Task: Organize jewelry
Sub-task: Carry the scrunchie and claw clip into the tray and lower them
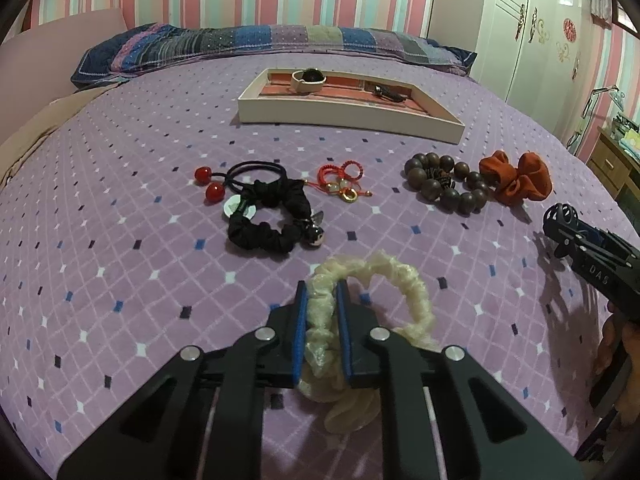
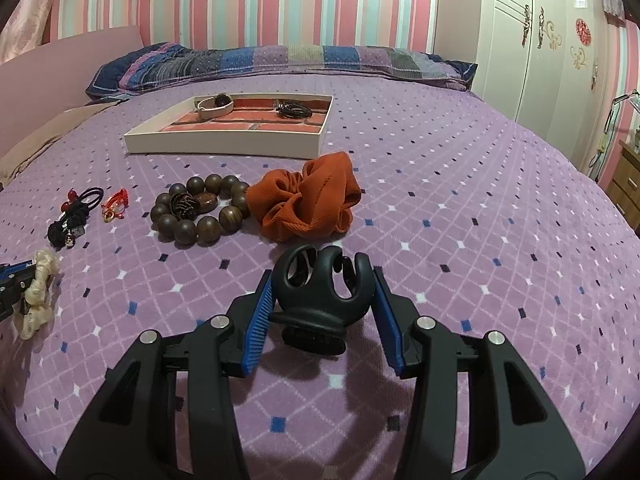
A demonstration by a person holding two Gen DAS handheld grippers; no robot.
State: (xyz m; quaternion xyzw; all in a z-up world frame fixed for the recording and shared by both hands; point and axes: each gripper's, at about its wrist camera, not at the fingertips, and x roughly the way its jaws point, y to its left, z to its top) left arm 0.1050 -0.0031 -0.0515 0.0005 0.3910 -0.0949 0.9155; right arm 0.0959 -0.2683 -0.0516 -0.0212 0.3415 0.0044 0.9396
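My left gripper (image 1: 322, 288) is shut on a cream scrunchie (image 1: 404, 280), which bunches between the blue pads while its loop lies on the purple bedspread. The right gripper (image 2: 322, 276) is shut on a black claw hair clip (image 2: 320, 292), held just above the bed; it also shows at the right edge of the left wrist view, clip (image 1: 560, 216) foremost. A white tray (image 1: 348, 114) with a brick-pattern floor sits farther back, holding a pale band with a dark bead (image 1: 308, 78) and a black coiled item (image 1: 390, 94).
Between the grippers and the tray lie a wooden bead bracelet (image 1: 440, 188), an orange scrunchie (image 1: 516, 180), a black scrunchie (image 1: 272, 220), red string rings (image 1: 344, 178) and a hair tie with red balls (image 1: 212, 184). A folded quilt (image 1: 260, 46) lies behind the tray, and a wardrobe (image 1: 540, 40) stands right.
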